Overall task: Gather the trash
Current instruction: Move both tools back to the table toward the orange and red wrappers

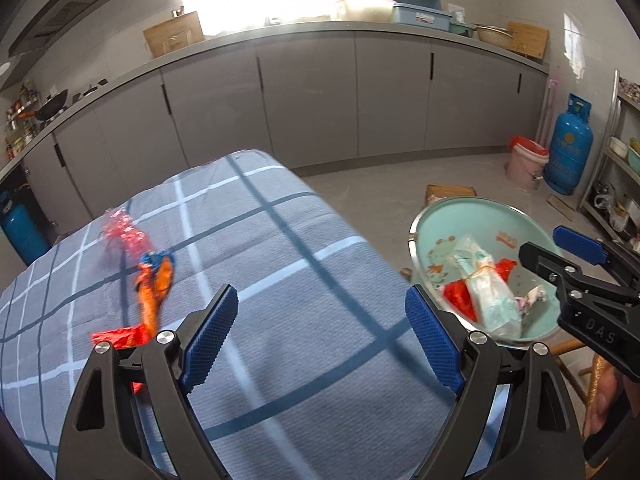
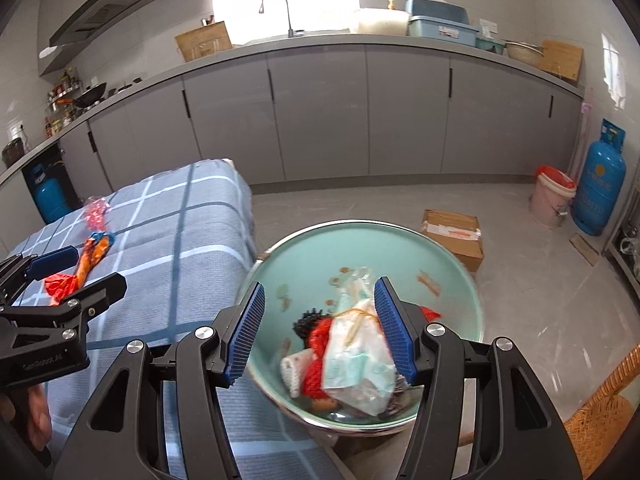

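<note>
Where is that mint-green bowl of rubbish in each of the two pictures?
Left wrist view: the green bowl sits at right, beside the checked blue cloth.
Right wrist view: the bowl is lower centre, beyond the jaws.
Shared landmark: the blue gas cylinder at far right.

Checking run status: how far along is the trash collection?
Partly done. The teal basin already holds a plastic bag and red scraps. Nothing is in hand: the left gripper and right gripper are both open. Left on the checked cloth: the orange wrapper, pink wrapper and red wrapper.
</note>
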